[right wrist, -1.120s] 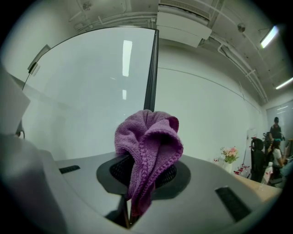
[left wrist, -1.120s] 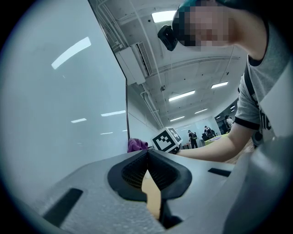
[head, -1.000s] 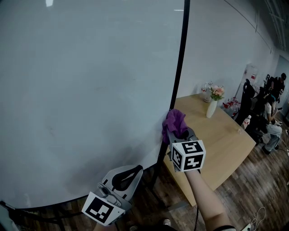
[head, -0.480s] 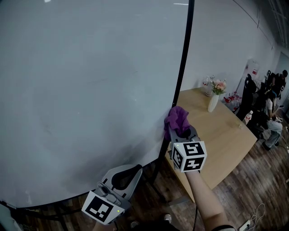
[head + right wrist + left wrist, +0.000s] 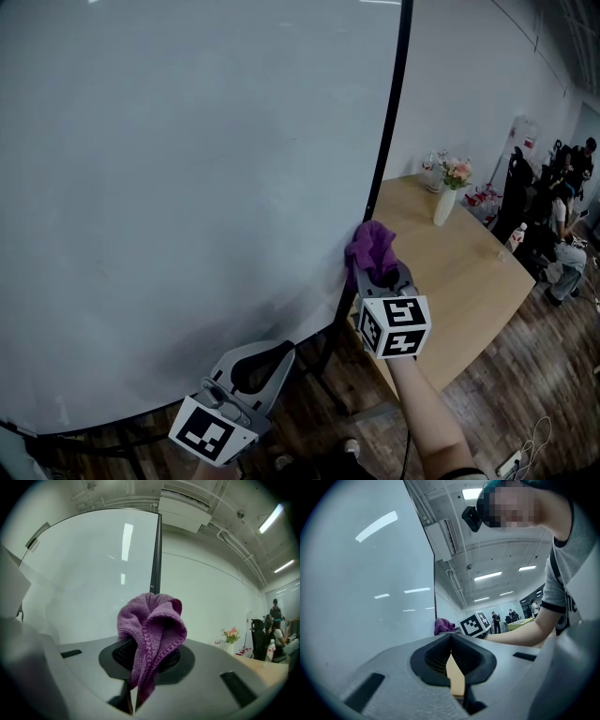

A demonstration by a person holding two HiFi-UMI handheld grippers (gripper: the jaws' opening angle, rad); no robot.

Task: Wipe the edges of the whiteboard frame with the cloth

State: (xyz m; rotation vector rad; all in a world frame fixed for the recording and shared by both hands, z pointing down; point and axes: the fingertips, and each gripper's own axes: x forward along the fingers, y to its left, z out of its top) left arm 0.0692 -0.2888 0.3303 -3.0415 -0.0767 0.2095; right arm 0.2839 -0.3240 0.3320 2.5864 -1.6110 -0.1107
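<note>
Fingers (image 5: 75, 672) of the right gripper (image 5: 380, 278) are squeezed tight on the purple cloth (image 5: 369, 247). The cloth touches the black frame (image 5: 390, 131) low on the right side of the whiteboard (image 5: 187, 187). The left gripper (image 5: 255, 364) is lower down, fingers closed with nothing in them. A wooden table (image 5: 469, 281) stands behind.

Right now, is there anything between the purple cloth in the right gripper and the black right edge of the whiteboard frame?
Nothing visible. The right gripper holds the purple cloth in its fingers, and the cloth sits right at the black frame edge, seemingly touching it. The wooden table lies off to the side.
</note>
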